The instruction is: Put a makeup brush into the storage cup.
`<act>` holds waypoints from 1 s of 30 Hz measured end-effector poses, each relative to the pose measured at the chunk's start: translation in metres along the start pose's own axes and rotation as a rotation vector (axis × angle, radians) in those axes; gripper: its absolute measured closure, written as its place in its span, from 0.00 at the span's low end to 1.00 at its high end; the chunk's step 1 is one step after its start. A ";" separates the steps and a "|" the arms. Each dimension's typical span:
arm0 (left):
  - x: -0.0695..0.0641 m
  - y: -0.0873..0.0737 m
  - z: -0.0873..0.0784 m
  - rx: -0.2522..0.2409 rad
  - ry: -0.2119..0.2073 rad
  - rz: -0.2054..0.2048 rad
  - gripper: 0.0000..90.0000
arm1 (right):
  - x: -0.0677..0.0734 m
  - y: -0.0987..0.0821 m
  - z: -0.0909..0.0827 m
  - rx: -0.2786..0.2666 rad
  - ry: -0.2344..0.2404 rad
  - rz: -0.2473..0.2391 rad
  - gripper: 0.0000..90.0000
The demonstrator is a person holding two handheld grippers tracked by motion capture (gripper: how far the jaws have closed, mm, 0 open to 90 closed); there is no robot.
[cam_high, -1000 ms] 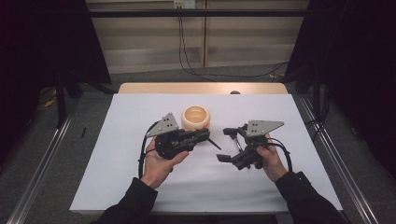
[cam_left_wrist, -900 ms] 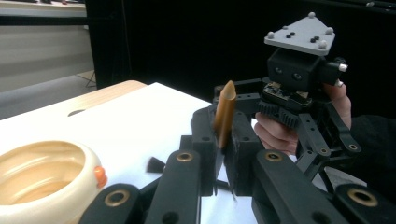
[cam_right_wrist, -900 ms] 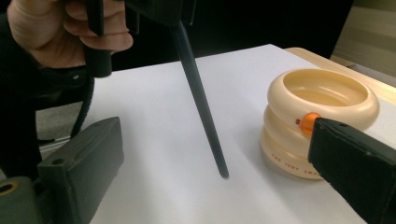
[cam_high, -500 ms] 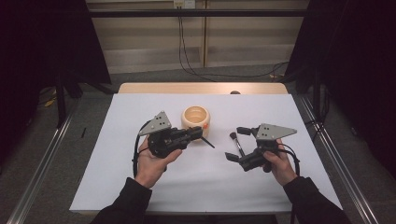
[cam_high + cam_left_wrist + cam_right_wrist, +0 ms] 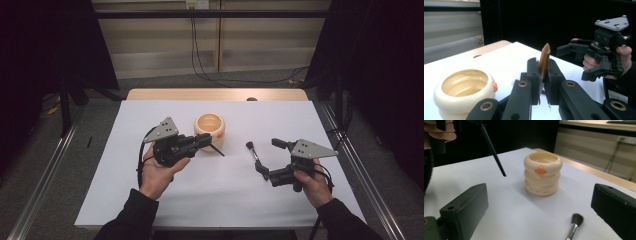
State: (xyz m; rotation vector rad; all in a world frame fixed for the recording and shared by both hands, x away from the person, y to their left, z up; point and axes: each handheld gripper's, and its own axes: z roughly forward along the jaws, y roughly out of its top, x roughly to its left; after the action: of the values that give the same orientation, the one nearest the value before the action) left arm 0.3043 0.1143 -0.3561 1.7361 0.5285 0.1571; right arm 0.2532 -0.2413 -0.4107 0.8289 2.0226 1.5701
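A cream ringed cup (image 5: 209, 130) with an orange knob stands at the middle of the white table. Just left of it my left gripper (image 5: 206, 142) is shut on a slim stick (image 5: 216, 150) whose dark tip slants down toward the table. In the left gripper view the jaws pinch the stick's amber pointed end (image 5: 544, 58) beside the cup (image 5: 464, 92). My right gripper (image 5: 270, 156) is open at the right, low over the table. A small makeup brush (image 5: 574, 225) lies on the sheet between its wide-apart pads (image 5: 464, 207), with the cup (image 5: 543, 173) beyond.
A white sheet (image 5: 125, 200) covers the table, and a wooden strip (image 5: 165, 94) runs along the far edge. Metal rails (image 5: 45, 175) flank both sides. Dark curtains and floor cables lie beyond.
My right gripper has drawn back to the right, away from the cup, and the makeup brush now lies on the sheet in front of it. The left gripper has shifted slightly left.
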 end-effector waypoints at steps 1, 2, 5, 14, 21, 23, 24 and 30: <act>0.001 0.001 -0.001 0.004 0.015 0.008 0.93 | 0.001 -0.001 -0.003 0.002 -0.016 -0.004 0.01; 0.002 0.001 -0.001 0.000 0.012 0.000 0.93 | 0.002 -0.002 -0.006 0.001 -0.026 -0.008 0.01; 0.005 0.002 -0.004 -0.005 0.014 -0.003 0.93 | 0.005 -0.008 -0.015 -0.012 -0.048 0.008 0.01; 0.015 0.008 -0.014 -0.011 0.059 -0.006 0.93 | 0.004 -0.026 -0.039 0.007 -0.126 0.041 0.01; 0.021 0.011 -0.018 -0.026 0.075 -0.014 0.93 | 0.005 -0.040 -0.050 0.038 -0.141 0.050 0.01; 0.022 0.012 -0.019 -0.023 0.086 -0.015 0.93 | 0.005 -0.040 -0.054 0.032 -0.148 0.053 0.01; 0.024 0.012 -0.019 -0.032 0.081 -0.020 0.93 | 0.005 -0.040 -0.056 0.027 -0.153 0.056 0.01; 0.031 0.018 -0.020 -0.032 0.105 -0.012 0.93 | 0.005 -0.042 -0.062 0.014 -0.161 0.061 0.01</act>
State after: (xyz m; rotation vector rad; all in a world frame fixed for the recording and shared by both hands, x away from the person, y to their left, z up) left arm 0.3288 0.1430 -0.3399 1.6998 0.6095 0.2479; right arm 0.2003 -0.2882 -0.4357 0.9983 1.9128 1.4722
